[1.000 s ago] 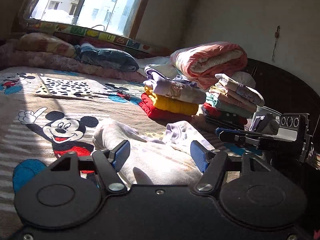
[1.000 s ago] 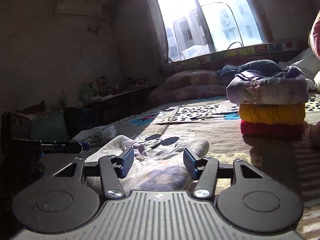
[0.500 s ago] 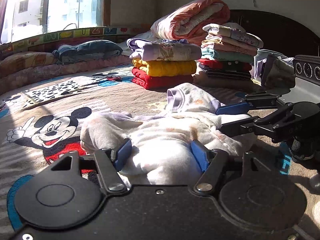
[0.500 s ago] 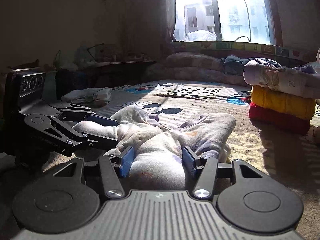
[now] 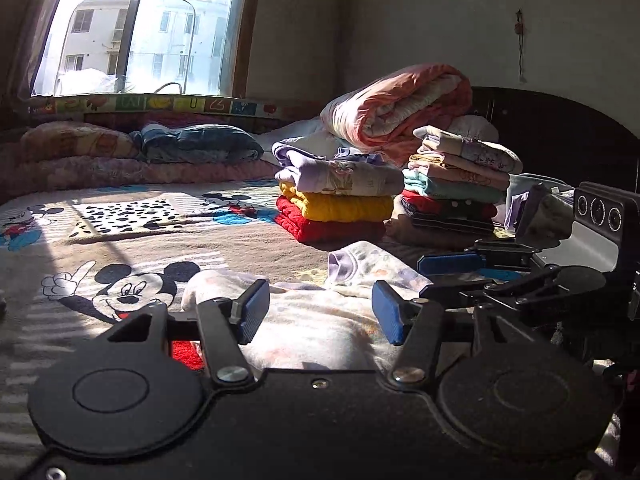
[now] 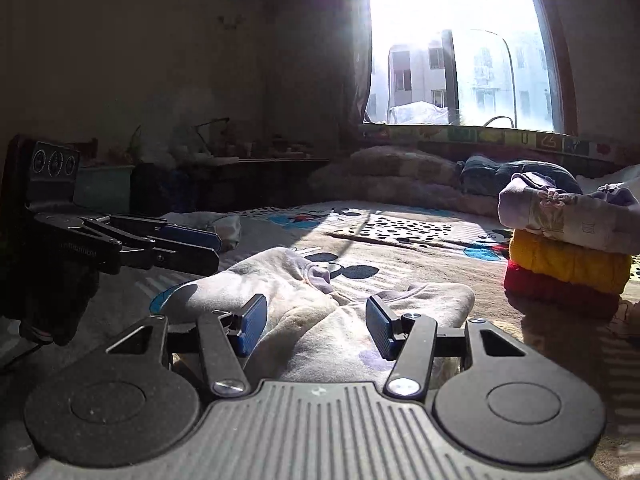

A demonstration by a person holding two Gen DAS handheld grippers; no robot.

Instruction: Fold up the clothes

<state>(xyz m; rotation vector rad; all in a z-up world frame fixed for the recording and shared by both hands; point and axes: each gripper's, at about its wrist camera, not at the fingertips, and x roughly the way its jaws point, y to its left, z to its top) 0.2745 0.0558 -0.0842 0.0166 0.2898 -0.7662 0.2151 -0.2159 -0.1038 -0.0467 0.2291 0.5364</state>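
A cream printed child's garment (image 5: 316,324) with a lilac collar (image 5: 344,266) lies crumpled on the Mickey Mouse bedsheet (image 5: 132,292). My left gripper (image 5: 322,314) hovers open just over its near edge, the cloth showing between the blue pads without being pinched. In the right wrist view the same garment (image 6: 280,276) spreads under my right gripper (image 6: 316,322), which is open too. Each gripper shows in the other's view: the right gripper (image 5: 436,278) at the garment's right end, the left gripper (image 6: 216,250) at its left end.
A red, yellow and lilac folded stack (image 5: 340,200) stands behind the garment, with a taller stack (image 5: 452,184) and a rolled pink quilt (image 5: 400,104) beyond. Pillows (image 5: 80,148) line the window side. A dark headboard (image 5: 560,140) is at right. A small cloth bundle (image 6: 224,224) lies far left.
Half a second ago both grippers sat lower and closer over the garment. Both have since drawn back and tilted up a little, still open; the garment stays on the bed.
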